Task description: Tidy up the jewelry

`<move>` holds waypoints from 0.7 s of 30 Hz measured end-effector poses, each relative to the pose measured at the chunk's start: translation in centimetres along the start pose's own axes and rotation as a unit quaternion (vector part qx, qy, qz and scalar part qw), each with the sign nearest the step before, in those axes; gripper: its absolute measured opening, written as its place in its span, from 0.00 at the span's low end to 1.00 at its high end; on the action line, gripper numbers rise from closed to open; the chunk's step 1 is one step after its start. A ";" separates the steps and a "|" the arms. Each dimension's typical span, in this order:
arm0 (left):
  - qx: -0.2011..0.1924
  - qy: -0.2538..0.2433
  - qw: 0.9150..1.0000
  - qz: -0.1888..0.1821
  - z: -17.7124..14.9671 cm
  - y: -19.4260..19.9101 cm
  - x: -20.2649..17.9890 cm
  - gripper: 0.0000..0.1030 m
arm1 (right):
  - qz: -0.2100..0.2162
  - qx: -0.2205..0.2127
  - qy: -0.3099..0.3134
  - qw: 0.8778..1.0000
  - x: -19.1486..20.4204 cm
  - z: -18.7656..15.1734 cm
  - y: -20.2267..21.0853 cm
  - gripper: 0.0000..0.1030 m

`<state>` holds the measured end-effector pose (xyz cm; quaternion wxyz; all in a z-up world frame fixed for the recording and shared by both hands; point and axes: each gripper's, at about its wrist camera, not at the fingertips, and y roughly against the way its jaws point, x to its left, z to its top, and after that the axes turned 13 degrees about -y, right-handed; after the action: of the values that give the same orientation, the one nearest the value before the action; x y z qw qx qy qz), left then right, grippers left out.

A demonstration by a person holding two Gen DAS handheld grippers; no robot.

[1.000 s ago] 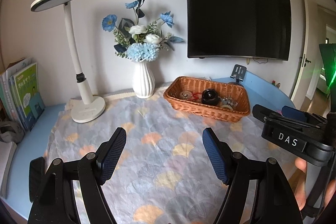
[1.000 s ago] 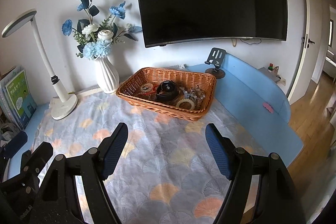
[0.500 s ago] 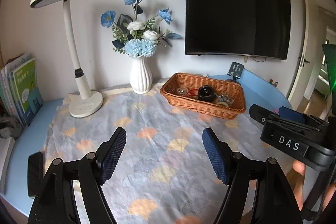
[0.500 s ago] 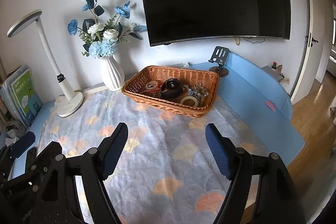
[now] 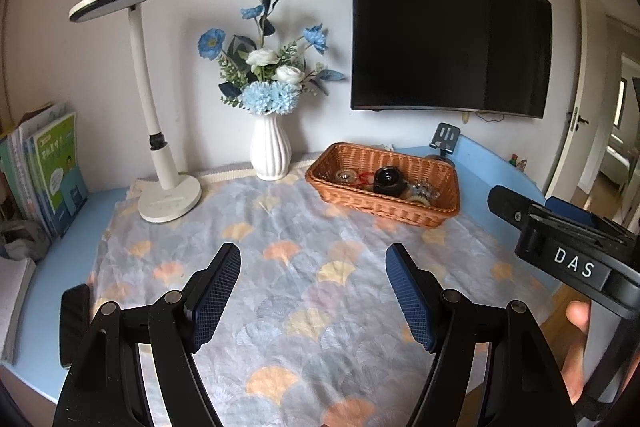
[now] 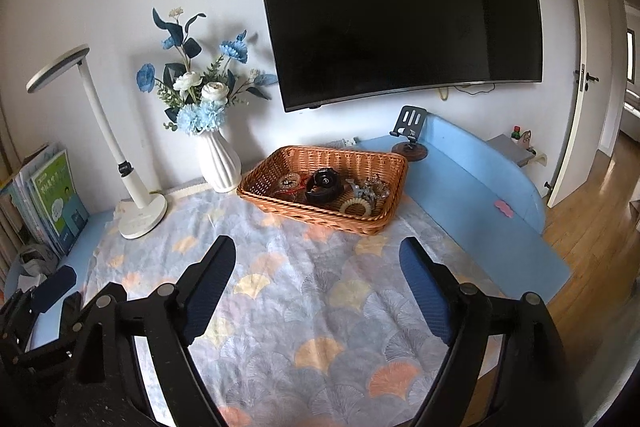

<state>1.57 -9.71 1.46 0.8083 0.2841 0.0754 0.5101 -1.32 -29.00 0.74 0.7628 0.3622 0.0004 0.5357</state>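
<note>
A wicker basket (image 5: 444, 213) (image 6: 260, 193) stands at the back right of the patterned cloth. In it lie a black round piece (image 5: 387, 180) (image 6: 325, 182), a red-corded piece (image 6: 291, 183), a sparkling clear piece (image 6: 372, 189) and a pale beaded ring (image 6: 357, 205). My left gripper (image 5: 313, 297) is open and empty above the near cloth. My right gripper (image 6: 318, 289) is open and empty, also well short of the basket. The right gripper's body shows at the right edge of the left wrist view (image 5: 568, 259).
A white vase of blue flowers (image 5: 271, 151) (image 6: 218, 163) and a white desk lamp (image 5: 168, 195) (image 6: 140, 215) stand at the back. Books (image 5: 52, 167) stand at left. A phone stand (image 6: 410, 143) sits behind the basket. A dark screen (image 6: 400, 7) hangs on the wall.
Both grippers have drawn back and risen from the basket, so the table looks farther away. Both stayed open and empty.
</note>
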 end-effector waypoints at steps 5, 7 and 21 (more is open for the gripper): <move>-0.002 -0.009 1.000 -0.004 0.3 0.0 -0.7 0.74 | -0.003 -0.010 -0.014 1.000 -0.8 0.4 0.4 0.83; 0.001 -0.010 1.000 -0.006 0.3 -0.2 -0.9 0.74 | -0.007 -0.012 -0.014 1.000 -0.9 0.5 0.4 0.83; 0.009 -0.008 1.000 -0.001 0.3 -0.2 -0.9 0.74 | -0.007 -0.011 -0.014 1.000 -1.3 0.3 0.7 0.83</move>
<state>1.43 -10.65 1.46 0.8066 0.2955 0.0738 0.5067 -2.31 -30.10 0.87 0.7707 0.3611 -0.0140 0.5247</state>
